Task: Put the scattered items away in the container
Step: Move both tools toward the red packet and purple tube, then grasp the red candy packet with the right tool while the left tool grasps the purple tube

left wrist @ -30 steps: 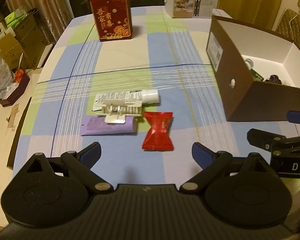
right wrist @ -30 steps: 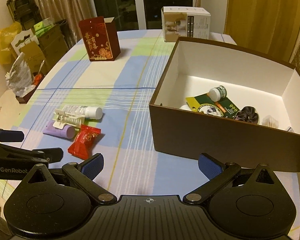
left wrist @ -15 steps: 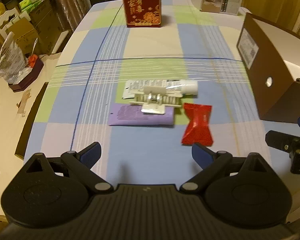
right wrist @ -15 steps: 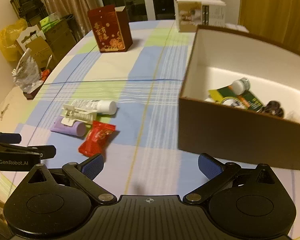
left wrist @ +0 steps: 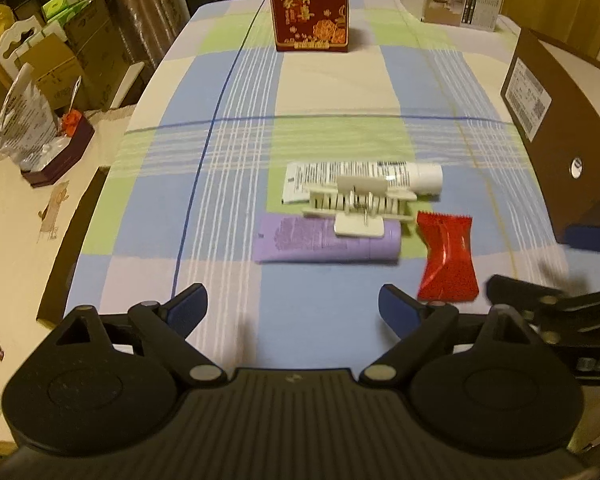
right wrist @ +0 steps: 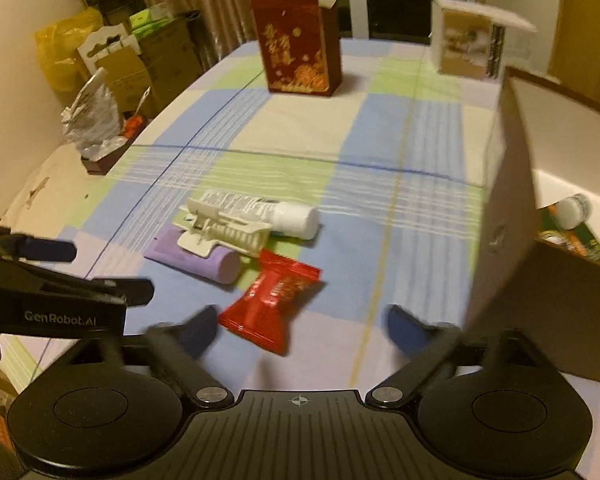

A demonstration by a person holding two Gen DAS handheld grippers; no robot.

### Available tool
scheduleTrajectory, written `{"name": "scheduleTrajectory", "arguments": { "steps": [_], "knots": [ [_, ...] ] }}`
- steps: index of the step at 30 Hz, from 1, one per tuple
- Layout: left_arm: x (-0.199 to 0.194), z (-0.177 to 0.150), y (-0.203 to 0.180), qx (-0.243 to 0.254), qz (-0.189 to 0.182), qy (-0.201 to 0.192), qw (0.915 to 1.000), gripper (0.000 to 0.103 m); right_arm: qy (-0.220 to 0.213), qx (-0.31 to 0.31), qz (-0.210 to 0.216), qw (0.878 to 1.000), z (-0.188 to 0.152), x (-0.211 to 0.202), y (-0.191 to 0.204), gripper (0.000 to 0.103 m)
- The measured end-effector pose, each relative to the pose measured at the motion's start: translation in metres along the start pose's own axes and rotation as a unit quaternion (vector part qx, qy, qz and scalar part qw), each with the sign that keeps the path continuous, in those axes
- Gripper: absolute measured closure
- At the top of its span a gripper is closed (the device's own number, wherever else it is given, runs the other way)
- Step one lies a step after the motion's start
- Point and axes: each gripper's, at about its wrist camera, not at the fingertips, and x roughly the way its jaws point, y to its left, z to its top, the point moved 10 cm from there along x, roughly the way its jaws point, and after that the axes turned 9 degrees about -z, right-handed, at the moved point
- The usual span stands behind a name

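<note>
Four loose things sit in a tight cluster a little right of centre in the left wrist view: a red candy wrapper [left wrist: 446, 257], a purple tube [left wrist: 327, 239], a white hair clip [left wrist: 358, 207] lying across the tube, and a white tube [left wrist: 364, 176] just behind the clip. The wrapper lies just beside the purple tube's end, at the cluster's right side.

The brown box [left wrist: 568, 148] they belong in stands at the right edge of that view, well apart from the cluster. In the right wrist view, a small bottle and a green packet already show inside it, at the far right.

The left gripper [left wrist: 294, 308] hangs low in the frame with its tongs spread apart, nothing between them, lined up roughly with the purple tube. The right gripper [right wrist: 300, 330] is likewise spread wide and empty, the wrapper lying just ahead of its left finger; this view is smeared.

The trouble I'd expect comes from crowding. Closing on the purple tube could catch or tip the clip resting on it, and both grippers converging on neighbouring items might knock together or shove the wrapper aside.
</note>
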Motion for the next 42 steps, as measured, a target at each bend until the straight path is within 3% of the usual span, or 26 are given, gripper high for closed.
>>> {"name": "scheduleTrajectory", "arguments": {
  "steps": [4,7,13,15,18,28,34,36,37,42],
  "knots": [
    [0.002,0.010,0.005,0.010,0.001,-0.007,0.9999,0.015,0.000,0.007,0.006,1.000,0.005,0.010,0.005,0.016],
    [0.004,0.015,0.009,0.008,-0.001,-0.006,1.0000,0.017,0.007,0.011,0.010,1.000,0.008,0.020,0.008,0.032],
    [0.012,0.018,0.013,0.022,-0.012,-0.003,0.9997,0.017,0.023,0.011,0.007,1.000,0.010,0.038,0.011,0.036],
    [0.013,0.021,0.009,0.047,-0.025,-0.008,0.9986,0.017,0.034,0.003,0.011,0.999,0.008,0.044,0.013,0.061],
    [0.013,0.028,-0.001,0.110,-0.039,-0.022,0.9929,0.017,0.046,-0.005,0.007,0.999,0.005,0.048,0.010,0.067],
    [0.041,0.028,-0.027,0.263,-0.080,-0.017,0.9615,0.015,0.078,0.001,-0.016,0.997,0.001,0.046,-0.010,0.070],
    [0.061,0.027,-0.025,0.256,-0.128,-0.006,0.9582,0.017,0.088,0.002,-0.019,0.996,-0.002,0.042,-0.015,0.070],
    [0.063,0.023,-0.025,0.244,-0.146,0.008,0.9586,0.025,0.089,0.001,-0.019,0.996,-0.003,0.041,-0.016,0.070],
    [0.064,0.019,-0.026,0.241,-0.154,0.021,0.9582,0.035,0.089,0.001,-0.019,0.996,-0.003,0.041,-0.017,0.070],
    [0.054,-0.003,-0.032,0.263,-0.172,0.056,0.9478,0.036,0.092,-0.003,-0.013,0.996,-0.005,0.039,-0.018,0.070]
  ]
}}
